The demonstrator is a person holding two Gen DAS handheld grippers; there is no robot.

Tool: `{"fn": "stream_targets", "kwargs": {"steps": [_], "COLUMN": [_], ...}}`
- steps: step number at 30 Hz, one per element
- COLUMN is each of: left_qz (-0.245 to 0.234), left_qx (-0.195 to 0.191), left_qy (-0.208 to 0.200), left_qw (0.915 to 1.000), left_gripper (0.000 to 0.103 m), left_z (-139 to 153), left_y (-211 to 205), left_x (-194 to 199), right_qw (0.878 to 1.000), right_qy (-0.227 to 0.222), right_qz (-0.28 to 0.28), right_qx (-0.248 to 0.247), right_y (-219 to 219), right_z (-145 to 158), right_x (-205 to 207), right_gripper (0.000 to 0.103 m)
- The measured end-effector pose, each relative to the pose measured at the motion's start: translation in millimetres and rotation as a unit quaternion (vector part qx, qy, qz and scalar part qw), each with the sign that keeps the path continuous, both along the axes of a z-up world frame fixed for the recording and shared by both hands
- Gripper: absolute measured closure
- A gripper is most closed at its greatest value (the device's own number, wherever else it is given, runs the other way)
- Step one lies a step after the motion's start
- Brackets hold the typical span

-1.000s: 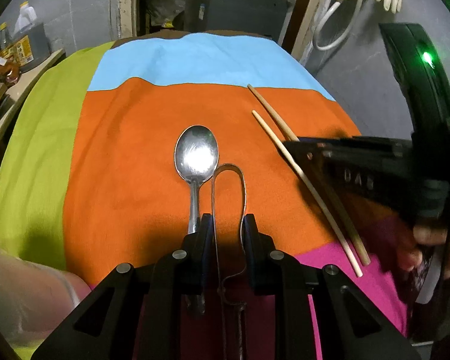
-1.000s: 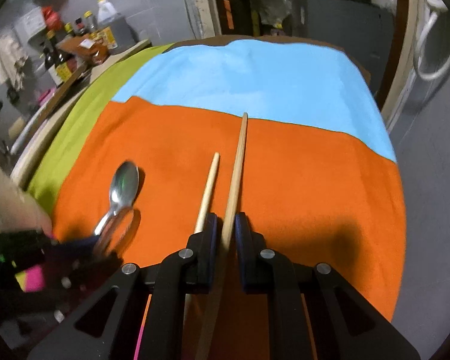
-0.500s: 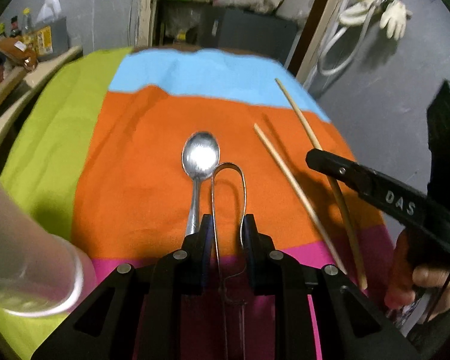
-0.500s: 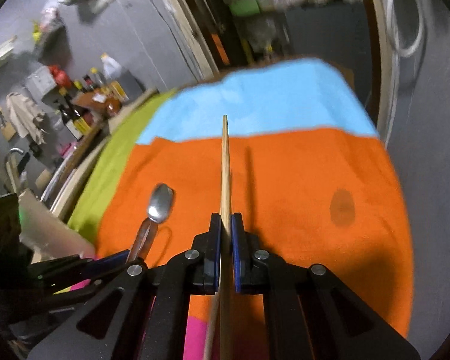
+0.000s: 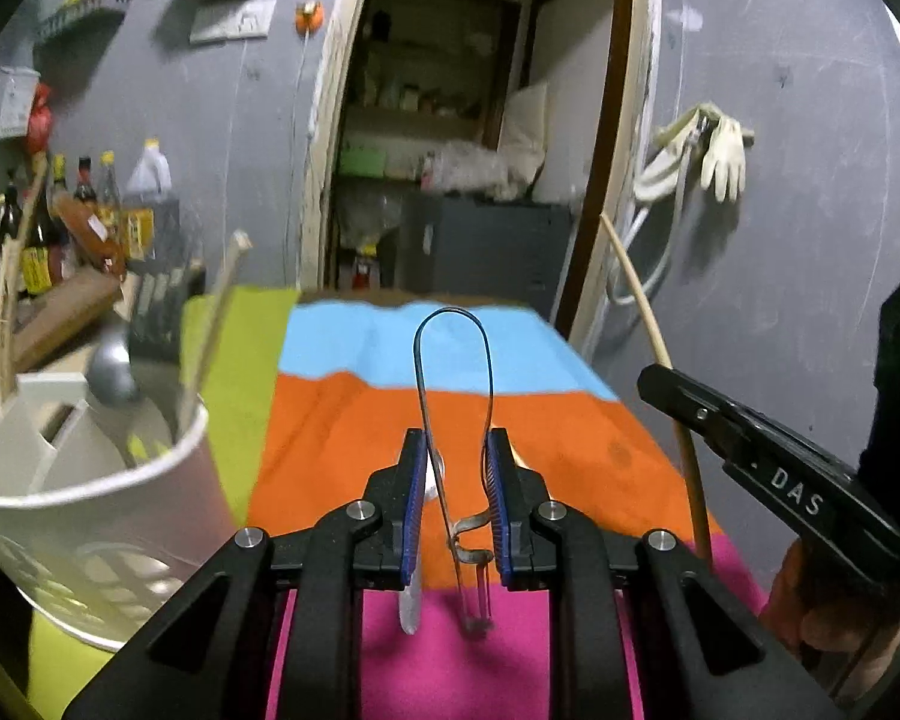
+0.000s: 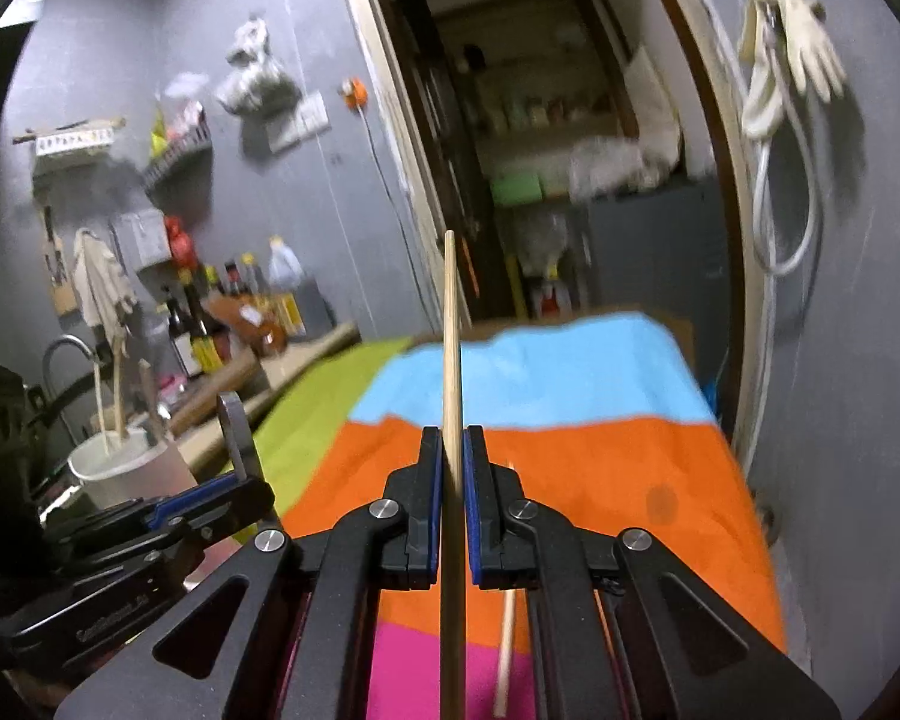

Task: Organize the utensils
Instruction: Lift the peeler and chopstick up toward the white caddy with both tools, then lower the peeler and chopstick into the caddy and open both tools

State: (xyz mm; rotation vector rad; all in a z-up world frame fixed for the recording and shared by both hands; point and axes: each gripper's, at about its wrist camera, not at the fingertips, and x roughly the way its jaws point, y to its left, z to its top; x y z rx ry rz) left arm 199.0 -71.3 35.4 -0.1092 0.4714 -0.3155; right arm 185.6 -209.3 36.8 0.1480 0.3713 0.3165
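Note:
My left gripper [image 5: 453, 480] is shut on a thin metal loop utensil [image 5: 453, 324], held up off the striped cloth [image 5: 342, 420]. Under it a spoon [image 5: 410, 606] lies on the cloth. To its left stands a white utensil holder [image 5: 90, 510] with chopsticks and a ladle in it. My right gripper [image 6: 450, 468] is shut on one wooden chopstick [image 6: 450, 330], which points up and forward. A second chopstick [image 6: 506, 630] lies on the cloth below. The right gripper [image 5: 750, 456] also shows at the right of the left wrist view, and the left gripper [image 6: 210, 504] at the lower left of the right wrist view.
Bottles [image 5: 90, 210] crowd a counter at the left behind the holder [image 6: 120, 468]. A grey wall with a hanging glove [image 5: 723, 156] runs along the right of the table. An open doorway [image 5: 450, 150] lies beyond the far end.
Both grippers have risen and tilted up from the cloth. The right one closed on a chopstick and lifted it; the left lifted the loop utensil. The white holder came into view.

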Motion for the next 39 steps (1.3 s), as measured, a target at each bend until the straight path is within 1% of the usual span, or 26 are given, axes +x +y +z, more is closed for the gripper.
{"fn": "stream_targets", "kwargs": {"steps": [5,8,14,16,21,25,30,34,39], "left_qz": [0.007,0.017,0.035,0.045,0.078,0.114,0.154,0.18,0.196], "left_qx": [-0.007,-0.003,-0.003,-0.001,-0.016,-0.028,-0.03,-0.021,-0.005], "left_qy": [-0.028,-0.042,-0.065,-0.072,-0.079,-0.088,-0.097,-0.097,-0.087], "left_qw": [0.9996,0.999,0.9973,0.9964,0.9936,0.9892,0.9828,0.9787,0.9767], "left_gripper": [0.087,0.087,0.087,0.087,0.087,0.087,0.087,0.087,0.087], "left_z": [19.9,32.2,57.1,64.9,85.5,99.8,110.5,107.9,90.9], "left_y": [10.3,17.3,48.7,60.0,101.3,141.4,181.5,201.6,212.2], "left_x": [-12.9,-17.6,-38.2,-42.7,-51.6,-57.7,-62.0,-58.6,-45.7], "right_qw": [0.997,0.993,0.984,0.982,0.977,0.974,0.969,0.967,0.967], "right_qy": [-0.07,-0.113,-0.173,-0.184,-0.196,-0.19,-0.18,-0.18,-0.188], "right_qz": [0.013,0.024,0.04,0.046,0.075,0.103,0.134,0.14,0.132], "right_qx": [0.002,0.007,0.013,0.019,0.039,0.065,0.103,0.112,0.108], "right_y": [18.7,31.4,57.7,66.7,93.8,113.9,139.8,156.5,168.5], "right_z": [21.8,35.2,52.6,57.9,70.6,78.5,80.3,74.2,63.6], "right_x": [-15.5,-22.9,-35.6,-36.0,-28.7,-16.4,-1.4,6.0,13.8], "right_gripper": [0.098,0.098,0.098,0.098,0.098,0.098,0.098,0.098,0.098]}}
